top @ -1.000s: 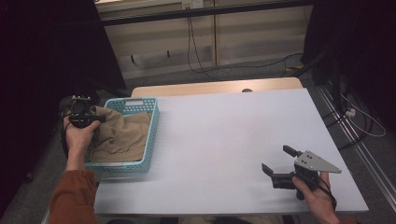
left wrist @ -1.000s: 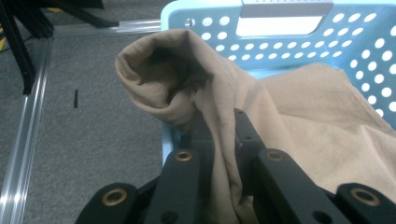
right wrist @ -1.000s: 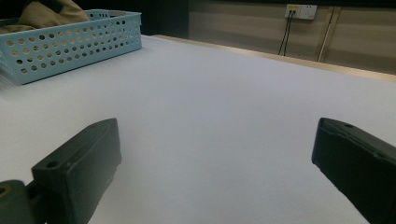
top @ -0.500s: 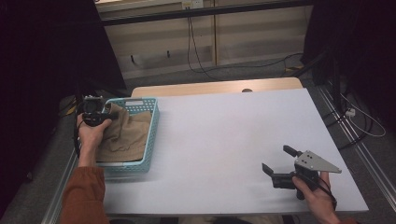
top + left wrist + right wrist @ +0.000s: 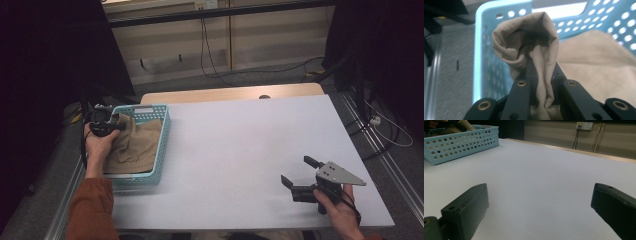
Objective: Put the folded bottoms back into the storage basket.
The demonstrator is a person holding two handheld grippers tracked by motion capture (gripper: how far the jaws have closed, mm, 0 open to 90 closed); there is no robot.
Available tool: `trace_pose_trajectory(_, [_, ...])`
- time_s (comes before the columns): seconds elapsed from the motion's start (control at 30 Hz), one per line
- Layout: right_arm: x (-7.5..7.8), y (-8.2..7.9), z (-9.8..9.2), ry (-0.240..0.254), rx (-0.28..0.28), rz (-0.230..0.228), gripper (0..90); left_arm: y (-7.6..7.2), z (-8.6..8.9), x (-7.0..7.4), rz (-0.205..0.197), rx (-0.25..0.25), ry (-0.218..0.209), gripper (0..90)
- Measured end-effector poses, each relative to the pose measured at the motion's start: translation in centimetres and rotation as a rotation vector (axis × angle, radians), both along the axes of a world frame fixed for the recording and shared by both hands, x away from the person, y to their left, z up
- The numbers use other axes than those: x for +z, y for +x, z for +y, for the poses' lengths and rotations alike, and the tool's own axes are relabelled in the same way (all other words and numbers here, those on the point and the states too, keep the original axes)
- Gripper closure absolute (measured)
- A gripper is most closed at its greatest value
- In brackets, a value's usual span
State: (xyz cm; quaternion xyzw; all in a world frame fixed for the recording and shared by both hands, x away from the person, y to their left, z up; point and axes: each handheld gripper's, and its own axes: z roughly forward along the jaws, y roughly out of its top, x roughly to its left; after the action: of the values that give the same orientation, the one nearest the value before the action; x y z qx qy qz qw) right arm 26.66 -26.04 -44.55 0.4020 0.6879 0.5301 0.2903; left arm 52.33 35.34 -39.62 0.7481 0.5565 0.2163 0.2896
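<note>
A tan cloth (image 5: 135, 145) lies in a light blue perforated basket (image 5: 161, 150) at the table's left edge. My left gripper (image 5: 116, 126) is over the basket's far left corner, shut on a bunched fold of the cloth (image 5: 536, 60), which it holds a little above the rest. The basket wall (image 5: 484, 57) stands behind that fold. My right gripper (image 5: 299, 172) rests low over the white table near the front right, open, with nothing between its jaws (image 5: 539, 202).
The white table top (image 5: 240, 145) stretches between basket and right gripper. A wooden strip (image 5: 230, 94) runs along the far edge. The basket (image 5: 461, 142) sits far off in the right gripper view. Cables hang on the back wall.
The left gripper has moved away from me along the basket's left side and risen slightly, drawing the cloth's corner up with it. The right gripper has stayed still.
</note>
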Motion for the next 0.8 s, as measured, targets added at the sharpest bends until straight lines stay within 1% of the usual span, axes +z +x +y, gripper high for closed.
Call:
trace_pose_trajectory(0.07, [0.0,0.0,0.0,0.001,-0.001,0.0,1.5,0.1,0.2,0.0,0.004,0.022,0.019,82.5])
trace_pose_trajectory(0.17, [0.0,0.0,0.0,0.001,-0.003,0.002,1.5,0.2,0.4,-0.1,0.014,0.043,0.056,82.6])
trace_pose_trajectory(0.23, [0.0,-0.1,0.0,0.001,-0.002,0.002,1.5,0.3,0.5,-0.3,0.02,0.051,0.057,82.6])
trace_pose_trajectory(0.3, [0.0,-0.1,-0.1,0.002,-0.005,0.002,1.5,0.3,0.6,-0.6,0.032,0.059,0.049,82.6])
trace_pose_trajectory(0.33, [0.0,-0.1,-0.1,0.002,-0.005,0.002,1.5,0.3,0.7,-0.8,0.04,0.07,0.067,82.6])
trace_pose_trajectory(0.37, [0.0,-0.1,-0.1,0.002,-0.005,0.002,1.5,0.3,0.7,-0.8,0.04,0.07,0.067,82.7])
trace_pose_trajectory(0.47, [0.0,-0.1,-0.1,0.0,-0.003,0.001,1.5,0.5,0.8,-1.3,0.058,0.081,0.048,82.7])
trace_pose_trajectory(0.57, [0.0,-0.1,-0.1,0.001,-0.002,0.002,1.5,0.7,0.9,-1.5,0.081,0.079,0.046,82.9])
trace_pose_trajectory(0.6, [0.0,-0.1,-0.1,0.002,-0.001,0.002,1.5,0.8,1.0,-1.5,0.085,0.086,0.049,82.9])
trace_pose_trajectory(0.63, [0.0,-0.1,-0.1,0.001,-0.001,0.001,1.5,0.8,0.8,-1.6,0.085,0.099,0.043,82.9])
trace_pose_trajectory(0.77, [0.0,-0.1,-0.1,0.0,-0.001,0.001,1.5,1.0,0.5,-1.7,0.086,0.095,0.063,82.9])
trace_pose_trajectory(0.8, [0.0,-0.2,-0.1,0.0,0.0,0.001,1.5,1.1,0.4,-1.8,0.08,0.098,0.061,82.9])
